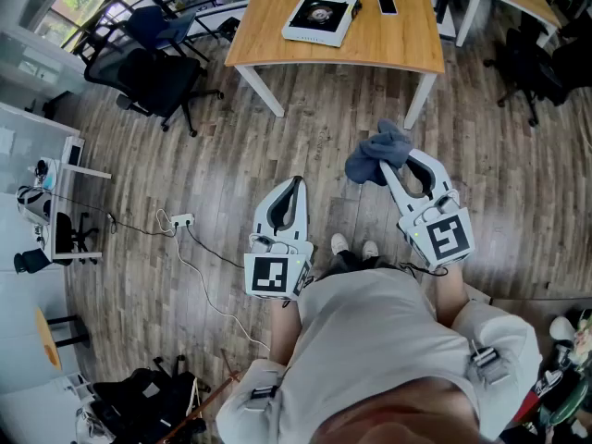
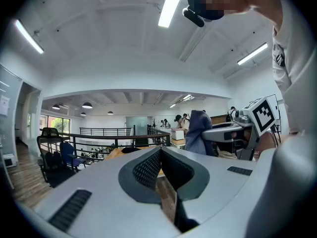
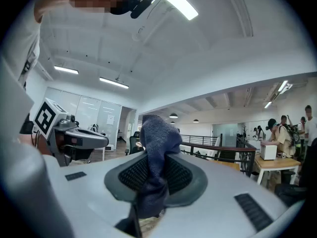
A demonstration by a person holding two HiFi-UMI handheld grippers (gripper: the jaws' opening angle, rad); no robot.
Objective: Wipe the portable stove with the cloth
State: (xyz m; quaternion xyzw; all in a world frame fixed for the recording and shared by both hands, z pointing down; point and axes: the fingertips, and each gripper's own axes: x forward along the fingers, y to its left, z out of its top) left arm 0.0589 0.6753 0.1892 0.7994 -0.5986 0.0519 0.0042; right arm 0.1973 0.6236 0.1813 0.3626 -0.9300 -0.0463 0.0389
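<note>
A blue-grey cloth [image 1: 375,155] hangs bunched from my right gripper [image 1: 392,161], which is shut on it and held level over the wooden floor. In the right gripper view the cloth [image 3: 157,138] fills the gap between the ribbed pads and sticks up past the tips. My left gripper [image 1: 297,182] is held level beside it, shut and empty, its pads [image 2: 148,167] meeting at the tip. A flat white-rimmed stove with a dark top [image 1: 321,16] lies on the wooden table [image 1: 407,49] ahead, well beyond both grippers.
A phone [image 1: 388,5] lies on the table right of the stove. Black office chairs [image 1: 153,80] stand at the left, more [image 1: 532,63] at the right. A power strip with its cable [image 1: 181,220] lies on the floor. A dark bag [image 1: 139,405] sits at bottom left.
</note>
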